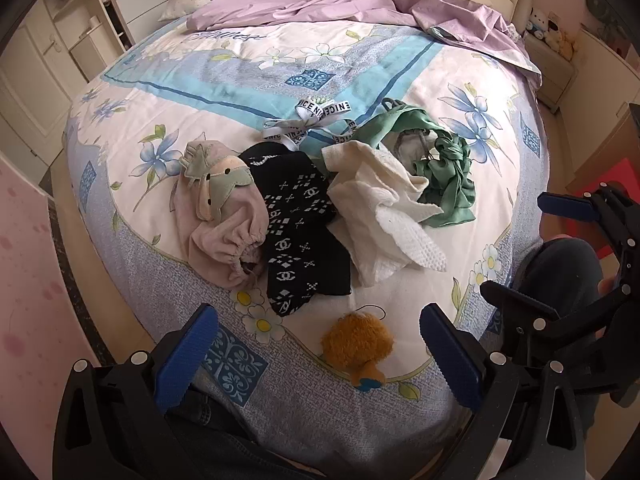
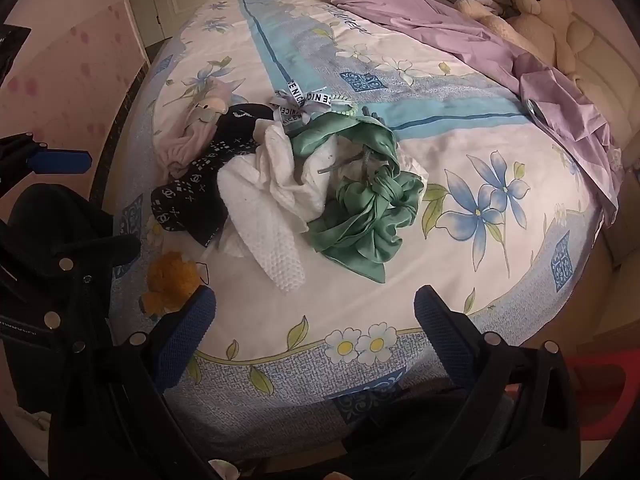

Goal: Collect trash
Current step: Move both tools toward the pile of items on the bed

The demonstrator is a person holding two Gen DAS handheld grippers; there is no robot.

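Observation:
A pile of loose items lies on the floral bedspread (image 1: 460, 76). It holds a crumpled white paper towel (image 1: 384, 208), a green satin cloth (image 1: 444, 176), a black patterned cloth (image 1: 300, 232), a pink drawstring pouch (image 1: 220, 216) and a white printed ribbon (image 1: 312, 120). An orange plush toy (image 1: 358, 346) lies nearest the edge. My left gripper (image 1: 318, 356) is open and empty, low over the bed edge with the plush between its fingers' line. My right gripper (image 2: 314, 344) is open and empty, short of the paper towel (image 2: 264, 216) and green cloth (image 2: 360, 208).
A lilac sheet (image 2: 500, 52) and a cream teddy bear (image 2: 536, 16) lie at the head of the bed. A nightstand (image 1: 554, 64) stands at the far right, cupboards (image 1: 52, 60) on the left. The person's dark trousers (image 1: 560, 276) press against the bed edge.

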